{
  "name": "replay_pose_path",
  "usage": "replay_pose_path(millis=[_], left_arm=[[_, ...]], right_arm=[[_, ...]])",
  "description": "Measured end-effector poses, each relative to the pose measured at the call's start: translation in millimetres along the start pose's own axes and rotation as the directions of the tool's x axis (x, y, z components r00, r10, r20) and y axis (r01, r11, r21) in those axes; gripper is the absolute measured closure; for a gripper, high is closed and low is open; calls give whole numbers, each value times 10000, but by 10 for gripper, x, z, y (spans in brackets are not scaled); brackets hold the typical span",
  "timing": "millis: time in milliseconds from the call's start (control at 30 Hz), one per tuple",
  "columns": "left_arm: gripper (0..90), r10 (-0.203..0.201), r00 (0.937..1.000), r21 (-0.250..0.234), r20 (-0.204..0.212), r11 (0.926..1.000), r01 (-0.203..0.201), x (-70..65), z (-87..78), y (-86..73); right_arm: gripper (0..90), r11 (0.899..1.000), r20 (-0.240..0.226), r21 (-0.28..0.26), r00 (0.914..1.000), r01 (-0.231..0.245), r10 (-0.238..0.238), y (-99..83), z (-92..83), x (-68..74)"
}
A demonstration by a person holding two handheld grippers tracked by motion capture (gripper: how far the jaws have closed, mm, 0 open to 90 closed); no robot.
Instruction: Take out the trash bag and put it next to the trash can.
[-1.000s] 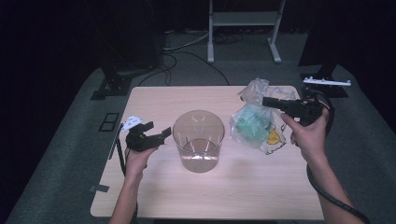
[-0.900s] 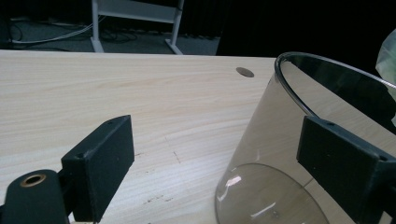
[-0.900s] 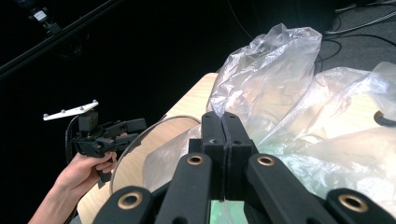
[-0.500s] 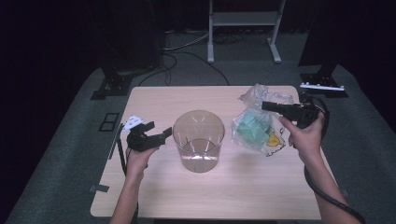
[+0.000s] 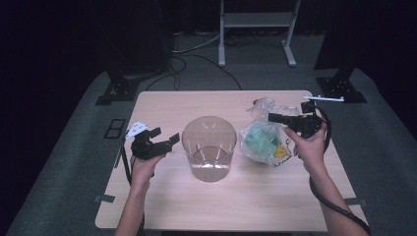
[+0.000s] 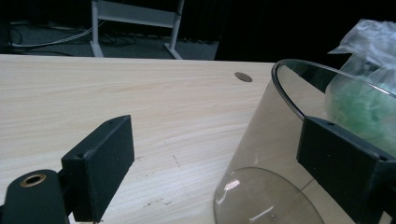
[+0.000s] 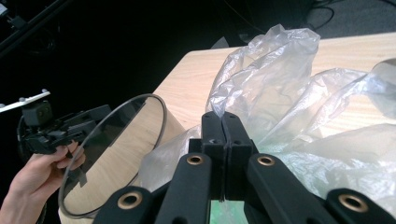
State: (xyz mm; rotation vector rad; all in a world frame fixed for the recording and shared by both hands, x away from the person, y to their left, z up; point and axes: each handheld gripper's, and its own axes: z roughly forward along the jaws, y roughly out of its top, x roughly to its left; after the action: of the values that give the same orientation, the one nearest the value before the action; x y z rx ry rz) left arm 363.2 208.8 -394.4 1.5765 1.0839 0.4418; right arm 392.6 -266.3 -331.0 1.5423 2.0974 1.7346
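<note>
Your left claw open – jaws flank wall of clear plastic cup, mid-bench. Your right claw closed over crumpled plastic bag, just right of cup – possibly pinching film, hard to tell.

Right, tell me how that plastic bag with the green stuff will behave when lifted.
The plastic bag looks thin and crinkled, so it will likely sag and fold rather than hold shape. Its green contents sit low, so they would probably swing beneath. The film may slip between the jaws.

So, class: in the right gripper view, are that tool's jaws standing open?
No: the right tool has its two black jaws pressed together above the plastic bag.
</note>
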Motion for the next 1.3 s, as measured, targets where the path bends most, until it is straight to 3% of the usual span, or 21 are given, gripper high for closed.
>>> replay_pose_path(millis=[300, 900, 1033, 1300], left_arm=[[100, -20, 10000, 1, 4, 10000, 20, 1, 2, -1], [100, -30, 10000, 26, 81, 10000, 29, -9, 19, -6], [100, -70, 9999, 45, 97, 10000, 69, -13, 27, -11], [100, -41, 9998, 45, 173, 10000, 40, -31, 23, -11]], right_arm=[[900, 9993, 113, 274, 9996, -248, 245, -87, 210, -104], [876, 9935, 271, 1107, 9994, -249, 221, -242, 490, -183], [715, 9950, 121, 987, 9998, -157, 146, -232, 491, -173], [555, 9998, 428, 182, 9990, 111, -119, -150, 323, -112]])
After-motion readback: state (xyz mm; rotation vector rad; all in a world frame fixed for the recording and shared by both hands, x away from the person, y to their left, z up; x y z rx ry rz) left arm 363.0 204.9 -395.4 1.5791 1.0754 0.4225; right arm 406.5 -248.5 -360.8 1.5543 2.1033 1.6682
